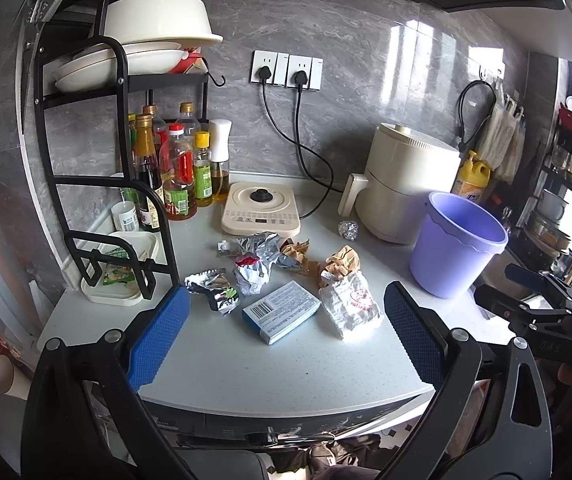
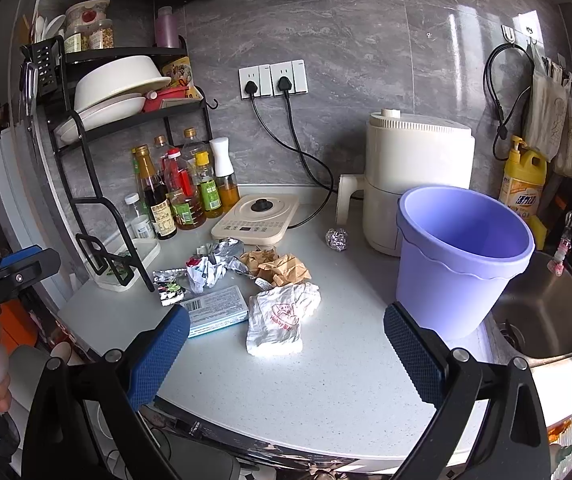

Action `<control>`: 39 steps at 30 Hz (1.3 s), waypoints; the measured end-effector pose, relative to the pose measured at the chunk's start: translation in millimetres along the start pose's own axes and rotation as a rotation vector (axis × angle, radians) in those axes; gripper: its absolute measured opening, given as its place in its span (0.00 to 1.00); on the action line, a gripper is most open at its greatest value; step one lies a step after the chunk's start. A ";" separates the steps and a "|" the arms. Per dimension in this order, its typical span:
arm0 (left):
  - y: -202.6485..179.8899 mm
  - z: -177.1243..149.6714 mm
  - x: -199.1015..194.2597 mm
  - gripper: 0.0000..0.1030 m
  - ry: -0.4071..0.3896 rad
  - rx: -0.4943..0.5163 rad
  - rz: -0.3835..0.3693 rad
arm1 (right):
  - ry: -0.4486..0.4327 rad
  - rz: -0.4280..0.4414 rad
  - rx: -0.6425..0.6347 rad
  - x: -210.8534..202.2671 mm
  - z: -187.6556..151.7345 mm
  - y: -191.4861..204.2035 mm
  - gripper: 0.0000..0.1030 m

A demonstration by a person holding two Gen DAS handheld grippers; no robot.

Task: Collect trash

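A loose heap of trash lies on the pale speckled counter (image 1: 245, 364), all of it to the left of the lilac plastic bucket (image 2: 462, 260), which stands upright and open-mouthed. Nearest the bucket in that heap is a crumpled white paper bag with a red print (image 2: 279, 318); just behind it sit wads of crumpled brown paper (image 2: 281, 268). Left of the white bag, touching or nearly touching it, lies a flat light-blue cardboard box with a barcode (image 1: 281, 312). Farther from the bucket come a scrunched white-and-red wrapper (image 1: 251, 276), a torn silver foil packet with green print (image 1: 215, 290), and crushed silver foil (image 2: 227, 250) behind them. A small ball of silver foil (image 2: 336, 239) rests apart from the heap, behind and left of the bucket, beside the cream air fryer (image 2: 410, 172).

Behind the heap is a cream induction plate (image 1: 261, 210), and well left of the bucket a black wire rack (image 1: 117, 184) stands beside a cluster of oil and sauce bottles (image 1: 177, 168). A steel sink (image 2: 546, 312) lies right of the bucket.

The left hand-held gripper (image 1: 283, 328) hovers over the counter's front edge with its blue pads wide apart, holding nothing. The right hand-held gripper (image 2: 286, 342) is likewise spread wide and empty, its right pad in front of the bucket's base.
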State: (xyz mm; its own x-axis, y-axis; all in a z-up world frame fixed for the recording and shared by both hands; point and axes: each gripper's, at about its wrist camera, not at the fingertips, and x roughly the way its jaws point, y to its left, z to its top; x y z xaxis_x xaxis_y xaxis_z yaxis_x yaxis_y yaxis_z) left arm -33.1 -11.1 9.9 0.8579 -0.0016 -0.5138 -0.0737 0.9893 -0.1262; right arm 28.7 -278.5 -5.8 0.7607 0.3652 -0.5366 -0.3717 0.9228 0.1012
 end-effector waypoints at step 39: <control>6.3 -3.0 65.5 0.94 0.109 -0.002 -0.012 | 0.107 0.049 0.031 50.3 5.0 -21.4 0.92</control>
State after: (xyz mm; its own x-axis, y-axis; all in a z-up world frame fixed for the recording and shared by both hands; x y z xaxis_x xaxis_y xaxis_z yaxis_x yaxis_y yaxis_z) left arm 21.0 -5.3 -27.0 0.7985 -0.0297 -0.6013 -0.0650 0.9887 -0.1351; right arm 77.6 -279.3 -30.7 0.6801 0.3966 -0.6165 -0.3893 0.9080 0.1547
